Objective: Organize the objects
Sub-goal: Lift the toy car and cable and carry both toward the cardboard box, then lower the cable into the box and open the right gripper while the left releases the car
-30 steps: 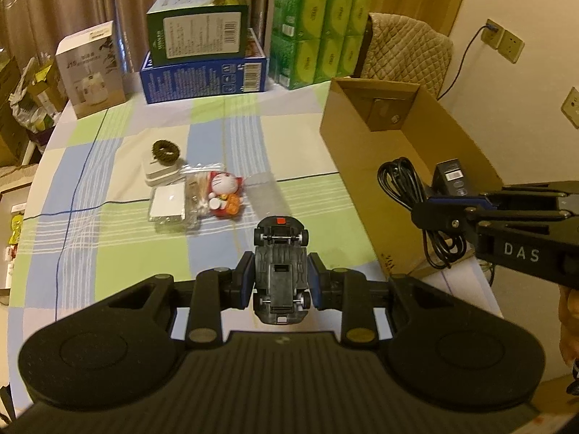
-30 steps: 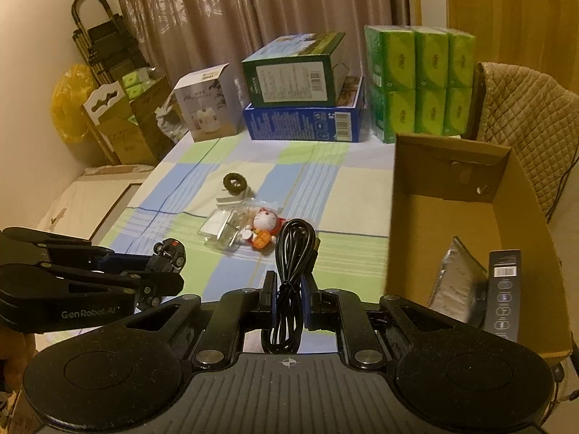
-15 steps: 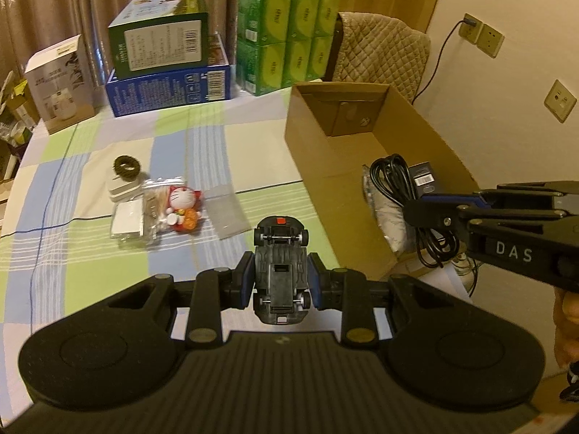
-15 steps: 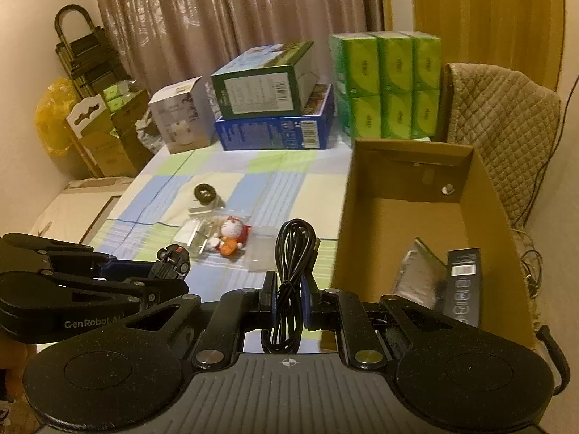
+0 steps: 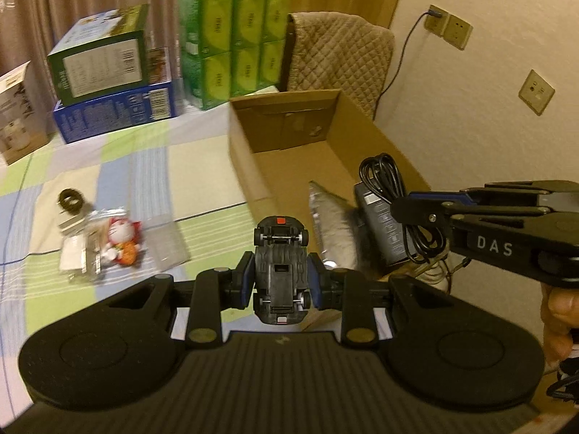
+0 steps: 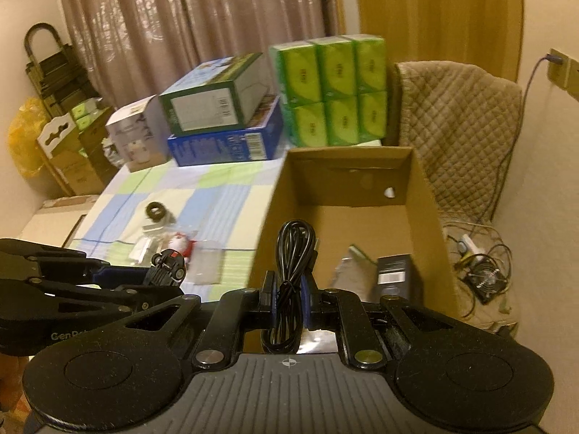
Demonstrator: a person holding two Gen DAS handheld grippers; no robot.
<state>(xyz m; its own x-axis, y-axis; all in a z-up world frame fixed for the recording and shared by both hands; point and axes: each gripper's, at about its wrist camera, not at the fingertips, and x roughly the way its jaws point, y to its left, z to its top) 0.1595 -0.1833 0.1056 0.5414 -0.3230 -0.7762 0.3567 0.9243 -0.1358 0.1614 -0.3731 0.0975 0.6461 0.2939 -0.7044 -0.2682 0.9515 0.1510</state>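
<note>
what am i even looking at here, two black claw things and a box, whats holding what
These are two hand-held grippers, each with a fisheye camera looking along its fingers; a person holds them, no robot.

One picture is from the left gripper, shut on a toy car turned underside up. The other is from the right gripper, shut on a coiled black cable.

Each gripper also shows in the other's view. Ahead is an open cardboard box holding a silver pouch and a dark flat box. On the checked tablecloth lie a small cat figure, clear packets and a dark ring.
</note>
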